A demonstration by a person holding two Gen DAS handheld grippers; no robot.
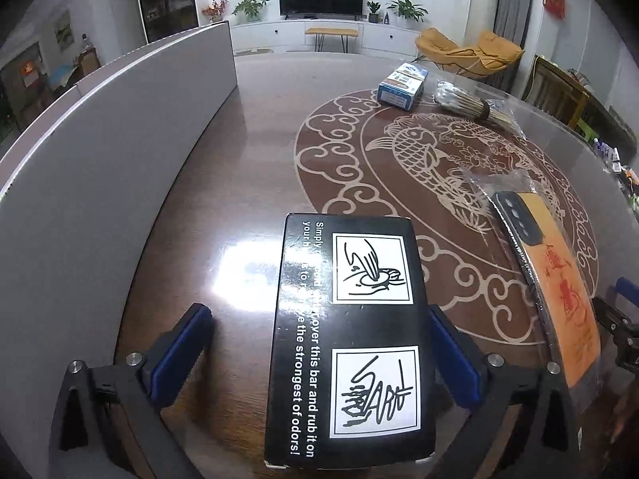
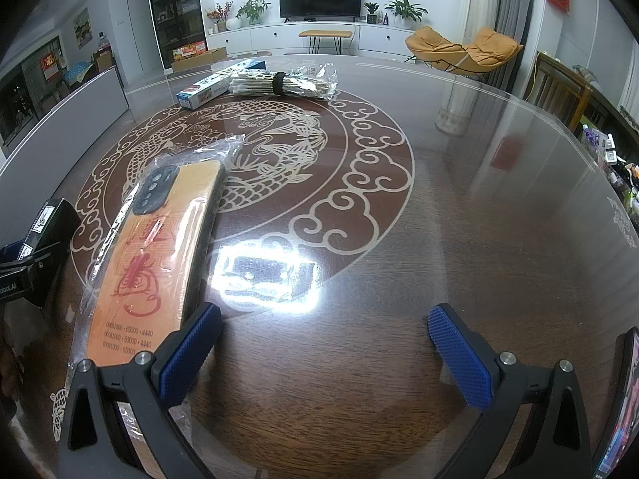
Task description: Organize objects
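1. Straddling the black rectangular cardboard box (image 1: 347, 339) with the left gripper (image 1: 315, 355): jaws wide, left pad well clear, right pad at or just beside the box edge; nothing gripped.
2. Centring over the box, lying flat near the grey storage bin wall (image 1: 120, 151), then closing squarely on its long sides.
3. Hovering low over bare tabletop (image 2: 439, 199), right gripper (image 2: 325, 359) wide open and empty, beside the orange phone case in clear wrap (image 2: 159, 263); kept clear.
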